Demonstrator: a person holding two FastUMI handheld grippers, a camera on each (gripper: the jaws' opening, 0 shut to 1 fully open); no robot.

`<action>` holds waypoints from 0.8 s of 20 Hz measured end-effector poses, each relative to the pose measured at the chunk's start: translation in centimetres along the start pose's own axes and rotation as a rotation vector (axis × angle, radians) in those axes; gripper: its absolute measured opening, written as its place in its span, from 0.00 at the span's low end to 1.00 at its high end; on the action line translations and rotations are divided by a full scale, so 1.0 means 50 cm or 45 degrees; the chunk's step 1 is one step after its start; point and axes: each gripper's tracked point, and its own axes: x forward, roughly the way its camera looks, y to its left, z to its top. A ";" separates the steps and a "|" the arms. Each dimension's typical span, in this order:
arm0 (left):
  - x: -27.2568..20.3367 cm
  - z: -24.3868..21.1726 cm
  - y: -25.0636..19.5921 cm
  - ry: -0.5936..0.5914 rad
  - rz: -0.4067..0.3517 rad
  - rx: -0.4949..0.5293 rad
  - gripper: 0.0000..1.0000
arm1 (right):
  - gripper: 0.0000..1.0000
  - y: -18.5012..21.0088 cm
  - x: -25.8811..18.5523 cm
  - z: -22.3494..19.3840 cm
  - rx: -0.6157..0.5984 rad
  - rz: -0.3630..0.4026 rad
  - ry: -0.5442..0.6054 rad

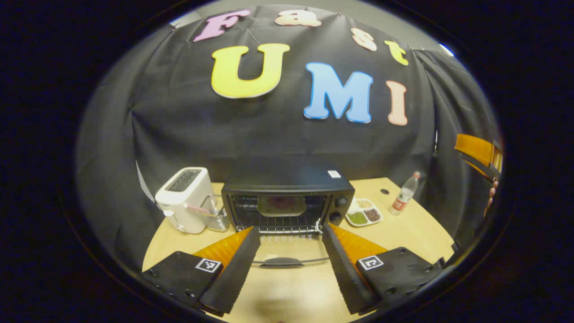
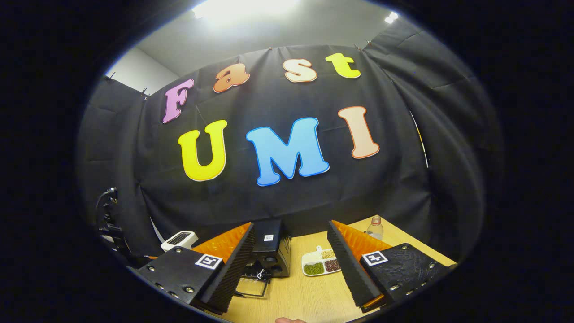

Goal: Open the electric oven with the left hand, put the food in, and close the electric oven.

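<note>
The black electric oven [image 1: 287, 181] stands at the middle of the wooden table with its glass door [image 1: 287, 253] folded down flat, handle [image 1: 281, 262] toward me. A pale dish with something reddish on it [image 1: 282, 205] rests on the rack inside. My left gripper [image 1: 290, 229] is open above the lowered door, one finger over each side, holding nothing. At the far right edge of the left gripper view, a hand holds the right gripper [image 1: 480, 154] up. In the right gripper view that gripper [image 2: 291, 224] is open and empty, raised over the table, with the oven [image 2: 271, 249] to its left.
A white toaster [image 1: 186, 199] stands left of the oven. A divided dish of beans and grains [image 1: 364, 214] lies to the oven's right, a plastic bottle [image 1: 405, 194] beyond it. The table's front edge [image 1: 154, 251] curves near my left finger.
</note>
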 end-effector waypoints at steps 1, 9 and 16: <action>0.010 -0.030 -0.003 0.066 -0.004 -0.002 0.99 | 0.98 -0.006 0.001 -0.005 0.008 -0.004 0.011; 0.063 -0.198 0.005 0.411 0.004 -0.002 0.97 | 0.98 -0.047 0.014 -0.045 0.019 -0.051 0.091; 0.134 -0.306 0.010 0.675 0.012 -0.009 0.98 | 0.98 -0.088 0.021 -0.068 0.018 -0.102 0.147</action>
